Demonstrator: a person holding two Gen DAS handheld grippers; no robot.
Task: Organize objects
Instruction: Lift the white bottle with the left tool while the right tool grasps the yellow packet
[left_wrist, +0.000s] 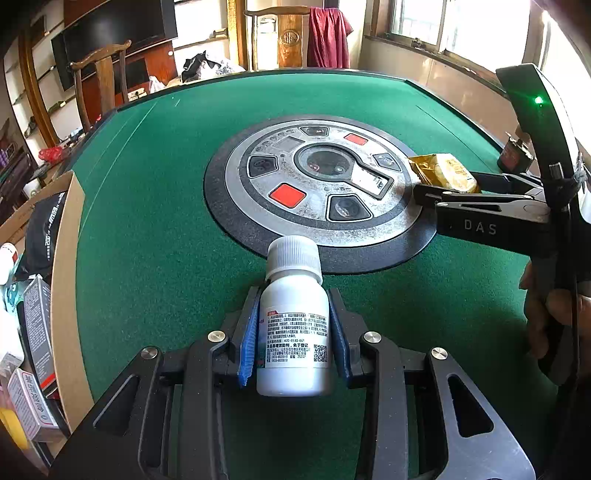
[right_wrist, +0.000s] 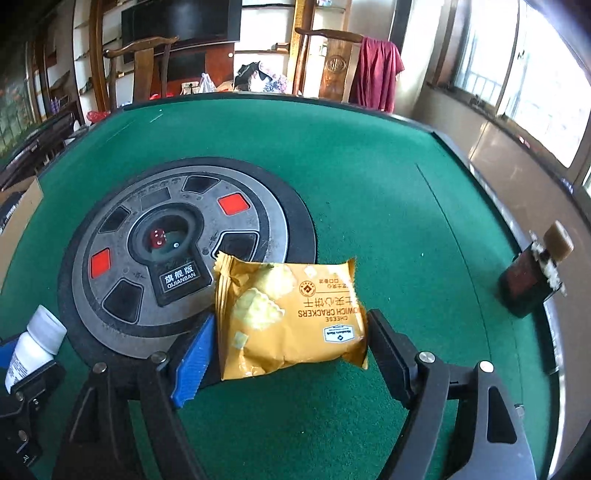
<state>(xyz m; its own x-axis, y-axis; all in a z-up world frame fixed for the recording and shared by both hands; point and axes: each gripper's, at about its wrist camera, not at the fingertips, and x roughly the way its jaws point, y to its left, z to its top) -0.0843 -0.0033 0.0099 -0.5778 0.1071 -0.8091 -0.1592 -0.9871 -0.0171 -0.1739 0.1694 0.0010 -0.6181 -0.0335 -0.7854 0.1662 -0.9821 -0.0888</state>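
My left hand-held gripper (left_wrist: 293, 332) is clamped on a smooth white plastic bottle (left_wrist: 293, 317) with a ribbed cap, low in the frame. My right hand-held gripper (right_wrist: 290, 341) stands apart around a crinkly yellow cracker packet (right_wrist: 290, 317) lying on the fuzzy green desk (right_wrist: 369, 184), pads not pressing. Beyond lies a round grey metal console (right_wrist: 184, 258) with red dice in its middle well. A dark bottle (right_wrist: 528, 280) stands at far right.

Matt green felt table (right_wrist: 369, 177), glossy foil cracker packet (right_wrist: 291, 317), smooth white plastic bottle (left_wrist: 293, 332)
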